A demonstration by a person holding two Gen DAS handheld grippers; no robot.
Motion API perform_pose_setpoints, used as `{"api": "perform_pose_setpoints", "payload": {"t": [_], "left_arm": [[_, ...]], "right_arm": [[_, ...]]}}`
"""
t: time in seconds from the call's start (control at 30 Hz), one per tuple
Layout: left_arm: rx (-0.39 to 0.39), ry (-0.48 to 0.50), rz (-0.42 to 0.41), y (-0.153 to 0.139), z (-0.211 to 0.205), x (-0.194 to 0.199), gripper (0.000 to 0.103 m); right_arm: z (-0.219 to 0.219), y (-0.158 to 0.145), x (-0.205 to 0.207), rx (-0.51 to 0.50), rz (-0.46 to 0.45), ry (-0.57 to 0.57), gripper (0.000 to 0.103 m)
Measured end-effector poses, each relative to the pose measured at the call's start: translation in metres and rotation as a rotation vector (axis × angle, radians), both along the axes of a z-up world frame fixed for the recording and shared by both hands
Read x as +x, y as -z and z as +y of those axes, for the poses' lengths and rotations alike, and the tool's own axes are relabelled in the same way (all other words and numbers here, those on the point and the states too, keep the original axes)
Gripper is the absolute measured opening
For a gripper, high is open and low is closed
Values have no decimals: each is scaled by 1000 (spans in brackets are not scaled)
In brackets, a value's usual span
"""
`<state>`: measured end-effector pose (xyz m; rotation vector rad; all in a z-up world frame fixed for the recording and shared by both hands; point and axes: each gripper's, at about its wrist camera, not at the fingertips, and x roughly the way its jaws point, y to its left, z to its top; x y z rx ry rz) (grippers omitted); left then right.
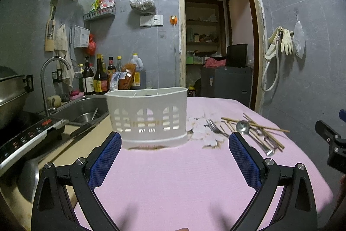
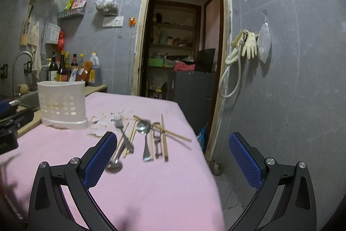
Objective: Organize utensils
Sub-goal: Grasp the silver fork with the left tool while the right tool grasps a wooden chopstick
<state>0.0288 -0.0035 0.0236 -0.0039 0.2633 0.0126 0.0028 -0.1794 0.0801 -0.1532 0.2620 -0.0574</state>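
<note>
On the pink cloth (image 1: 173, 176), a white caddy (image 1: 148, 116) is standing left of loose forks, spoons and chopsticks (image 2: 140, 135); some utensils are blurred. Left gripper (image 1: 175, 140) and right gripper (image 2: 170, 140) are both hovering spread wide, empty.

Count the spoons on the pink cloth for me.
2. One spoon lies mid-pile, bowl toward the caddy's side; the other spoon lies nearest the right gripper, bowl toward it. Chopsticks could hide more.
</note>
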Motion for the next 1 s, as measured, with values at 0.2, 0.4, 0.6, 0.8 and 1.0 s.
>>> {"api": "perform_pose_setpoints", "payload": {"t": [0.2,0.4,0.6,0.8,1.0], "left_arm": [[-30,32,94,-14,0,42,98],[-25,102,175,-21,-12,84,98],[0,205,255,-21,-35,131,95],[-5,280,396,0,-54,189,59],[13,271,545,30,-66,244,35]], "right_arm": [[-20,-25,48,-24,62,-90,103],[-29,-34,107,-49,172,-205,103],[-36,-29,168,-28,329,-272,87],[-49,-12,224,60,511,-291,59],[-55,7,268,105,641,-281,40]]}}
